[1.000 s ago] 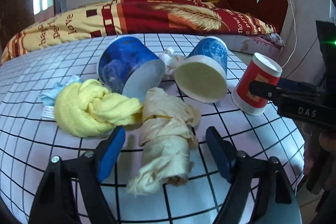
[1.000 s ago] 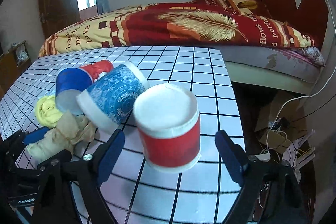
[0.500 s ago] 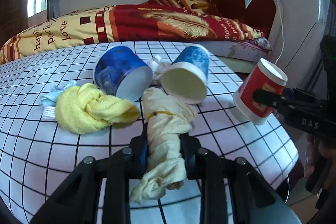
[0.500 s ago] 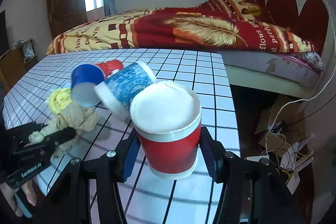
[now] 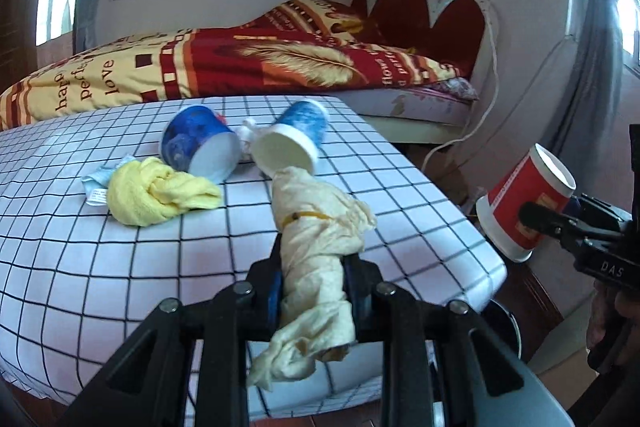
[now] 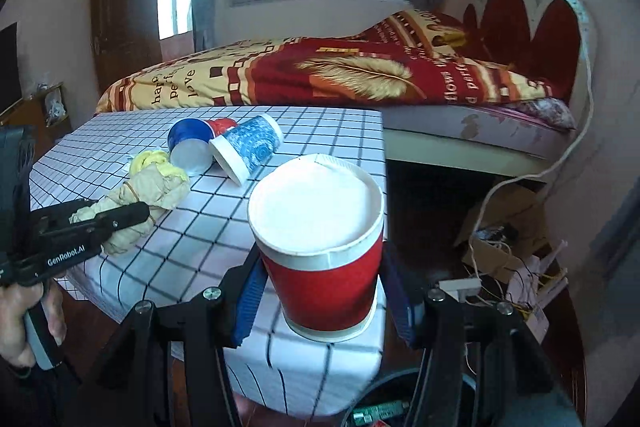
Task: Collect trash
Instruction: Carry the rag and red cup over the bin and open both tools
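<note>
Above the checkered table (image 5: 100, 267), 2 pieces of trash are held.
The beige rag bundle (image 5: 316, 259) is clamped by the left gripper (image 5: 314, 291); the red cup (image 6: 324, 255) is pinched by the right gripper (image 6: 320, 299) beyond the table's edge.

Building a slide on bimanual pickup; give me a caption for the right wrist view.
Right gripper clamps a red paper cup above the table corner; left gripper holds a crumpled beige bag.

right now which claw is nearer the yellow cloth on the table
Left. The left claw, clamped on the beige rag bundle, is beside the yellow cloth; the right claw holds the red cup past the table edge.
</note>
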`<state>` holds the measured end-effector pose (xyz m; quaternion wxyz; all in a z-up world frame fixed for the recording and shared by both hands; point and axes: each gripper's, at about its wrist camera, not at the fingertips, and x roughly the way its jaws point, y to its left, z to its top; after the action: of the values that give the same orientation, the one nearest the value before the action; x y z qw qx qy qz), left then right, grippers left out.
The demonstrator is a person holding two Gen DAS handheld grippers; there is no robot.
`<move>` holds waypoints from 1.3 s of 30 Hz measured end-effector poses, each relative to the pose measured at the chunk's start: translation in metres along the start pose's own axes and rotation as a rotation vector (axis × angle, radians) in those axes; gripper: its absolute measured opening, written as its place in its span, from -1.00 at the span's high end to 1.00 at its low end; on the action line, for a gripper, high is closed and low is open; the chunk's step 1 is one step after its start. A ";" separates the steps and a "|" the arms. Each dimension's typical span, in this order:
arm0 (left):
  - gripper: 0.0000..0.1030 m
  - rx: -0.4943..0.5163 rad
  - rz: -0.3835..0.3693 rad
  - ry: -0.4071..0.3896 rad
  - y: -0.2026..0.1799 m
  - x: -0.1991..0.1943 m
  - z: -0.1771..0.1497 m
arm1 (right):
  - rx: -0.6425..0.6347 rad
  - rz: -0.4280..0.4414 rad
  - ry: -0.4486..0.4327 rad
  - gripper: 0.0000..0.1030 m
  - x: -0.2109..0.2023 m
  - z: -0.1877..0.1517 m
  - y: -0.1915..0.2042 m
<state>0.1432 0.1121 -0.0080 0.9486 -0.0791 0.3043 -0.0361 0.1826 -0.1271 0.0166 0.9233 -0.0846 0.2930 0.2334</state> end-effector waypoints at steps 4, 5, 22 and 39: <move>0.49 0.018 -0.026 0.003 -0.016 -0.003 -0.005 | 0.034 -0.024 0.000 -0.11 -0.017 -0.014 -0.016; 0.49 0.024 -0.032 0.003 -0.021 -0.002 -0.006 | 0.040 -0.028 0.001 -0.11 -0.020 -0.017 -0.019; 0.49 0.136 -0.167 0.069 -0.109 0.014 -0.028 | 0.140 -0.098 0.028 -0.11 -0.053 -0.069 -0.080; 0.49 0.222 -0.289 0.136 -0.185 0.030 -0.055 | 0.220 -0.140 0.076 -0.11 -0.075 -0.121 -0.127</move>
<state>0.1320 -0.0805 -0.0376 0.9136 -0.0145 0.3474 -0.2107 0.1296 -0.3026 -0.0358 0.9292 -0.0119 0.3452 0.1313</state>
